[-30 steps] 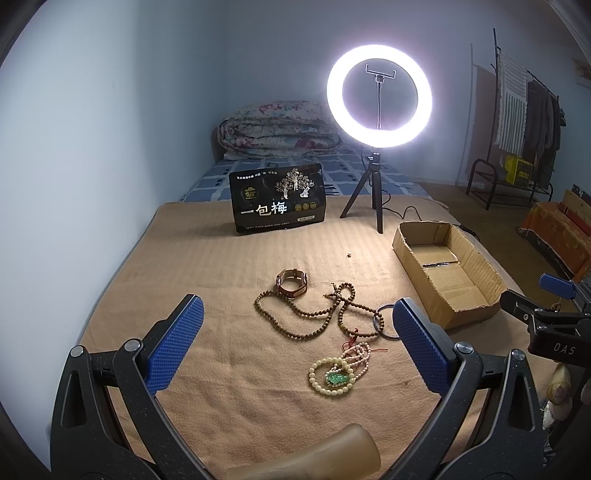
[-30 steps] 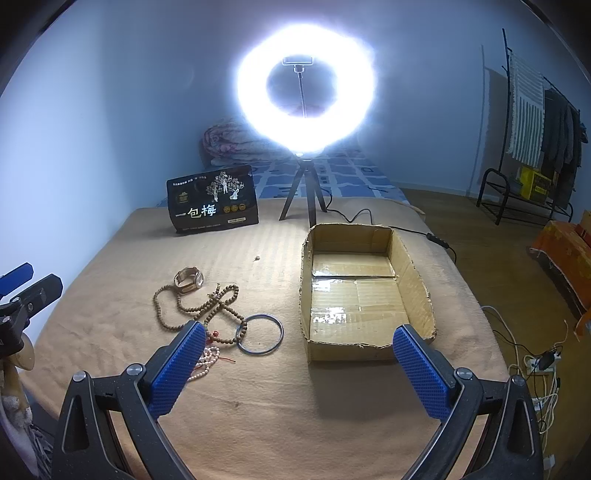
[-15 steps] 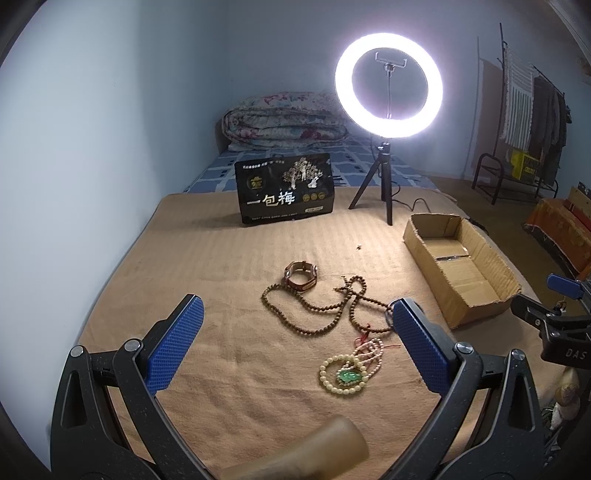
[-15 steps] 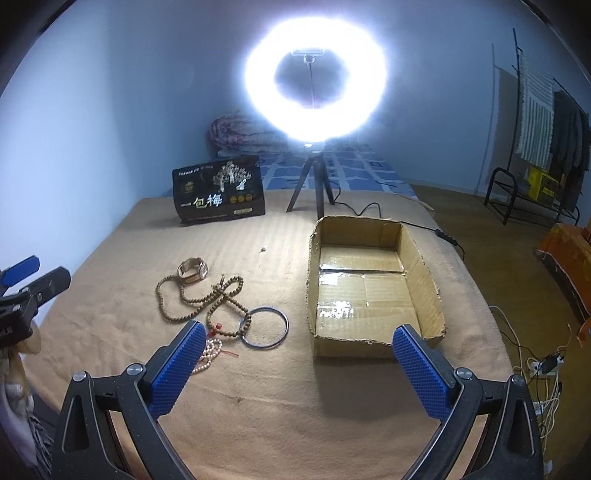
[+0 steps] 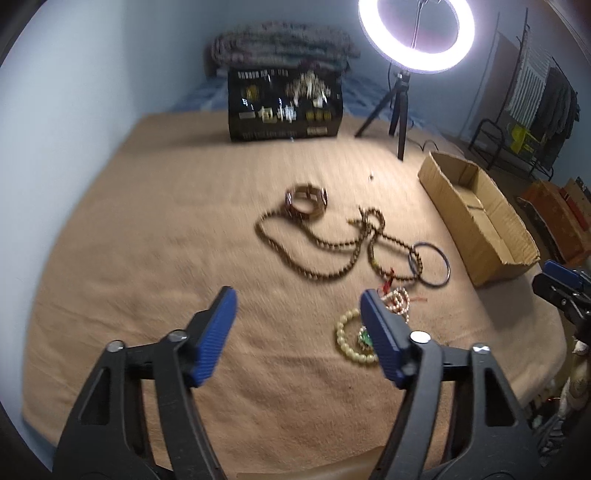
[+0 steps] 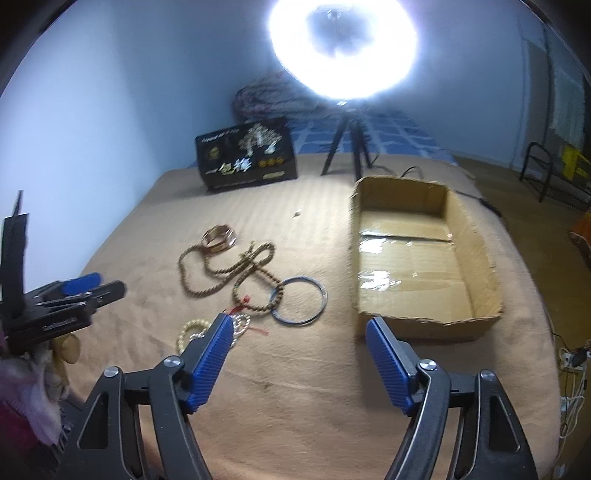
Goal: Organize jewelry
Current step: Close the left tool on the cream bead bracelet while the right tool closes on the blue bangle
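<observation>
Jewelry lies on a tan blanket (image 5: 147,240): a brown band bracelet (image 5: 306,202), a long brown bead necklace (image 5: 332,247), a dark thin bangle (image 5: 430,264), a cream bead bracelet with a green stone (image 5: 349,338) and a small pale bead strand (image 5: 397,299). My left gripper (image 5: 297,310) is open and empty, above the blanket just left of the cream bracelet. My right gripper (image 6: 299,334) is open and empty, near the bangle (image 6: 300,301) and in front of an open cardboard box (image 6: 480,258). The necklace (image 6: 229,269) and band bracelet (image 6: 218,238) show there too.
A black printed package (image 5: 284,105) stands at the back. A lit ring light on a tripod (image 5: 415,33) stands behind the box (image 5: 476,218). A folded quilt lies beyond. A clothes rack (image 5: 532,110) and cables are on the right. The wall is on the left.
Both grippers have moved forward and lower toward the jewelry, and both have narrowed their opening. The jewelry has not moved.
</observation>
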`<control>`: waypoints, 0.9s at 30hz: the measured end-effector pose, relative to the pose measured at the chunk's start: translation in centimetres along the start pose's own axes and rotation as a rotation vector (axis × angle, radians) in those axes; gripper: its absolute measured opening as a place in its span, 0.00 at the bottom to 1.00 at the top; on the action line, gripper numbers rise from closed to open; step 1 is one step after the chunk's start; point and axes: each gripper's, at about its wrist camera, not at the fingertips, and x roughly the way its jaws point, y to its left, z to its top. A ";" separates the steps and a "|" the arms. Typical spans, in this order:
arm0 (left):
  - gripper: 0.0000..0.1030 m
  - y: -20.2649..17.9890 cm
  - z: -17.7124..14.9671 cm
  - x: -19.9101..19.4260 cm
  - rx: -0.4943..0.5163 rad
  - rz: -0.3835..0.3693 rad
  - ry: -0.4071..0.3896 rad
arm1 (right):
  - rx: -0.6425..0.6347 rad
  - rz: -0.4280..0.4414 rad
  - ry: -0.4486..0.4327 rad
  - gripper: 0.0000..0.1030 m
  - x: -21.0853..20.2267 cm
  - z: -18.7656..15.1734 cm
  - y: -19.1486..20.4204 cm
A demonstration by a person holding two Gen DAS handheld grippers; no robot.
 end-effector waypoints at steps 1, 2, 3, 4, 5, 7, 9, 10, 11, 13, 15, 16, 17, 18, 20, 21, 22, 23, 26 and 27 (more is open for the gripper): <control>0.62 0.1 -0.1 0.4 -0.003 -0.017 0.017 | -0.004 0.008 0.016 0.69 0.5 0.1 0.1; 0.59 0.2 -0.2 0.7 -0.005 -0.033 0.032 | -0.007 0.016 0.030 0.67 1.0 0.1 0.1; 0.58 0.1 -0.2 1.1 -0.003 -0.045 0.044 | -0.010 0.030 0.051 0.64 1.6 0.3 0.2; 0.58 -0.2 -0.3 1.3 0.002 -0.051 0.055 | -0.013 0.045 0.066 0.61 2.1 0.4 0.3; 0.56 -0.4 -0.4 1.6 0.009 -0.058 0.068 | -0.017 0.062 0.081 0.60 2.5 0.5 0.4; 0.49 -0.8 -0.6 2.4 0.014 -0.073 0.097 | -0.042 0.085 0.108 0.57 3.4 0.6 0.8; 0.48 -0.8 -0.8 3.3 0.005 -0.092 0.129 | -0.072 0.092 0.133 0.56 4.3 0.7 1.1; 0.48 -0.9 -0.7 3.8 -0.001 -0.097 0.140 | -0.077 0.097 0.143 0.56 4.6 0.8 1.1; 0.44 -0.8 -0.8 4.1 -0.005 -0.102 0.151 | -0.080 0.103 0.153 0.56 5.0 0.9 1.2; 0.40 -0.8 -0.8 4.7 -0.009 -0.117 0.171 | -0.063 0.122 0.180 0.53 5.9 1.1 0.9; 0.38 -0.7 -0.8 5.2 -0.023 -0.139 0.189 | -0.036 0.139 0.206 0.51 6.9 1.4 0.4; 0.36 -0.7 -0.7 5.5 -0.024 -0.147 0.196 | -0.029 0.139 0.212 0.49 7.2 1.5 0.2; 0.35 -0.8 -0.8 5.8 -0.024 -0.155 0.206 | -0.025 0.135 0.217 0.48 7.6 1.7 0.1; 0.34 -0.9 -0.8 6.1 -0.022 -0.161 0.215 | -0.023 0.133 0.221 0.47 8.0 1.9 0.0; 0.30 -1.1 -1.0 6.5 -0.017 -0.168 0.228 | -0.011 0.139 0.234 0.44 8.8 2.0 -0.3; 0.28 -1.3 -1.0 6.8 -0.015 -0.175 0.238 | 0.000 0.145 0.245 0.42 9.1 2.0 -0.4; 0.27 -1.3 -1.1 7.0 -0.013 -0.180 0.245 | 0.007 0.147 0.252 0.40 9.4 2.0 -0.5; 0.27 -1.4 -1.1 7.2 -0.012 -0.181 0.250 | 0.012 0.149 0.260 0.40 9.7 1.9 -0.6; 0.25 -1.4 -1.2 7.6 -0.006 -0.179 0.257 | 0.010 0.149 0.282 0.37 10.6 1.6 -0.6; 0.24 -1.4 -1.2 7.8 -0.006 -0.178 0.259 | 0.002 0.146 0.285 0.36 10.8 1.6 -0.5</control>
